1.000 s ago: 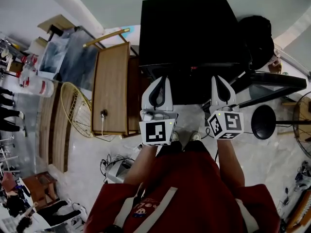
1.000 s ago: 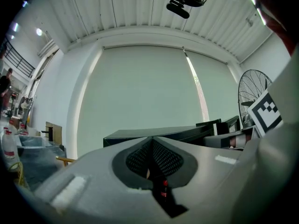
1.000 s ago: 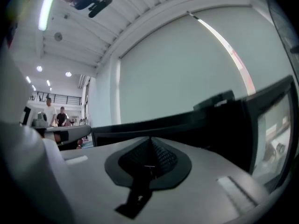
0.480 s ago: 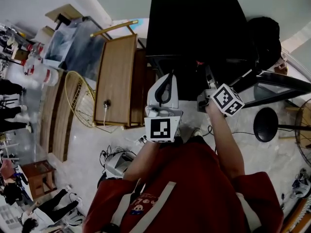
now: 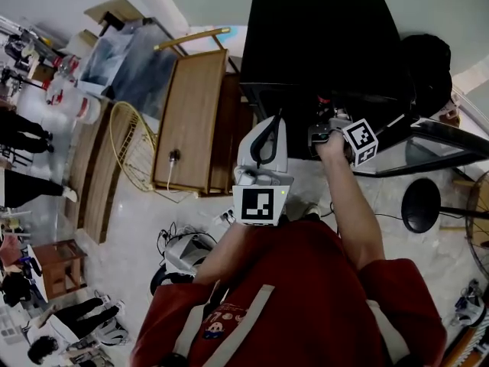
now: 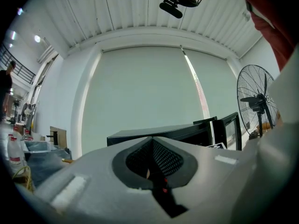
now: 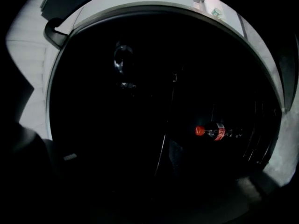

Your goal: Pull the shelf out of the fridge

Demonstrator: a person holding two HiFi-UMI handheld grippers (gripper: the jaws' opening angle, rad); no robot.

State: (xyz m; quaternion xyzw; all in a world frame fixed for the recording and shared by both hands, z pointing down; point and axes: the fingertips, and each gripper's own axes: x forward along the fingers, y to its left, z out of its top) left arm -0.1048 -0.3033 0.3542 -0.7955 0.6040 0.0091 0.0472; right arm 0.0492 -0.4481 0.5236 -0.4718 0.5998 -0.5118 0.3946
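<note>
Gaping black boxy fridge (image 5: 321, 44), thin wire shelf (image 7: 162, 150) dim inside; left tool (image 6: 152, 141) together, right tool (image 5: 327, 121) just opened wide, gripping nothing.

This is a big, hall-like workshop or test space rather than a home: a ribbed panel ceiling (image 6: 140, 13) runs high overhead, and a tall pedestal fan (image 6: 256, 101) stands off to one side. On the pale polished floor (image 5: 428, 258) a black fridge (image 5: 321, 44) stands in the open beside a wooden counter (image 5: 191, 121). Loose cables (image 5: 170, 239) trail about, big water bottles (image 5: 67, 113) stand nearby, and other people (image 5: 17, 128) stand along one edge.
</note>
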